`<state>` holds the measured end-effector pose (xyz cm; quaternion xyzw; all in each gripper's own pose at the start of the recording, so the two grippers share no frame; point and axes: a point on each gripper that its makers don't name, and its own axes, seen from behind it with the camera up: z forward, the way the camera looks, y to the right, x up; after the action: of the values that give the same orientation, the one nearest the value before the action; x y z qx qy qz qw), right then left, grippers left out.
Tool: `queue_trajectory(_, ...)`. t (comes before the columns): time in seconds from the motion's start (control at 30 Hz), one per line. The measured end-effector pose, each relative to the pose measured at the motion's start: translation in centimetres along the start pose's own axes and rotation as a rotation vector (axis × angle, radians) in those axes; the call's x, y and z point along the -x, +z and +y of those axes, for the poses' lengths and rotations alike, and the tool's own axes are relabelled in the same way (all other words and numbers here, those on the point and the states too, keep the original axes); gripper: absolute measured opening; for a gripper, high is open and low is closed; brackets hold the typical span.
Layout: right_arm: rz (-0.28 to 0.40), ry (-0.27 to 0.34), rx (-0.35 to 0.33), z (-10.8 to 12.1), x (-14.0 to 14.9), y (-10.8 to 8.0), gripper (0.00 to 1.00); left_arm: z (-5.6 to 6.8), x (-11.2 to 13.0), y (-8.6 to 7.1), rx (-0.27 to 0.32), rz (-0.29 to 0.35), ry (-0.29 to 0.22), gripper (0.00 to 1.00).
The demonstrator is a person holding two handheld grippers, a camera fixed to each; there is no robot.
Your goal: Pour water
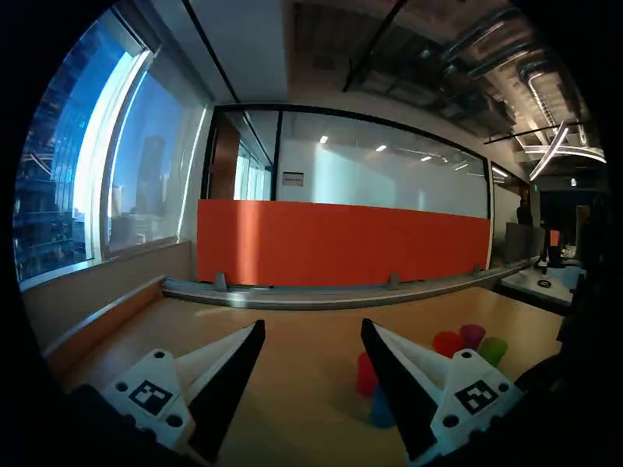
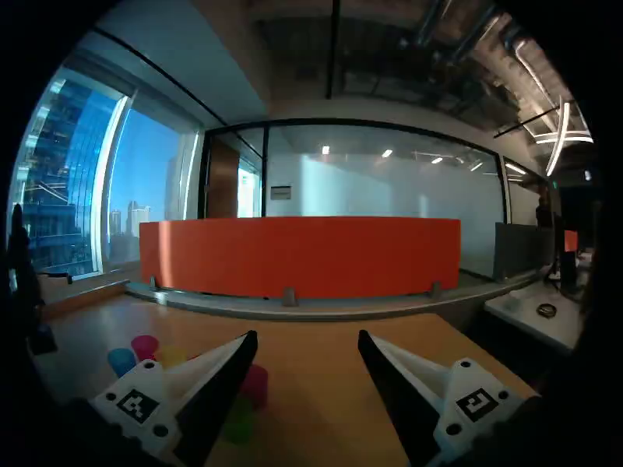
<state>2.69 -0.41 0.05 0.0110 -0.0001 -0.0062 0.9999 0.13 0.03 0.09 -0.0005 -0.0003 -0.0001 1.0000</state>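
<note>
Left gripper: hanging wide open and empty over the table.
Right gripper: likewise gaping and carrying nothing; a grasp is probably coming next.
Cups: standing clustered just ahead, within reach for pouring.
Water: cannot tell which cup is holding any.
Partition: closing off the far edge.

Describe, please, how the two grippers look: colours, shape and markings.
The left gripper and the right gripper look alike. Each has two wedge-shaped jaws that taper to points, black on the inner faces and white outside. Each jaw carries a square black-and-white tag near its base.
</note>
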Motion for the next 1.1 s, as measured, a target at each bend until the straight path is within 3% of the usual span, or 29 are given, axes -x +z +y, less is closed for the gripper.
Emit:
queue_trajectory(0.2,0.005,-0.005,-0.019,-0.1,-2.9,0.1,1.00,0.8,-2.4,1.2,0.031,-0.017,-0.007,0.91)
queue_trajectory(0.4,-0.006,-0.003,-0.055,-0.5,-3.6,0.0,1.00,2.3,-4.2,1.2,0.086,-0.002,-0.005,0.91)
queue_trajectory(0.93,-0.015,-0.002,-0.109,-1.4,-5.9,0.0,1.00,3.5,-5.6,1.4,0.153,-0.029,0.014,0.91)
queue_trajectory(1.1,-0.017,-0.019,-0.166,-2.3,-6.0,0.1,1.00,4.4,-5.4,1.6,0.204,-0.047,0.017,0.91)
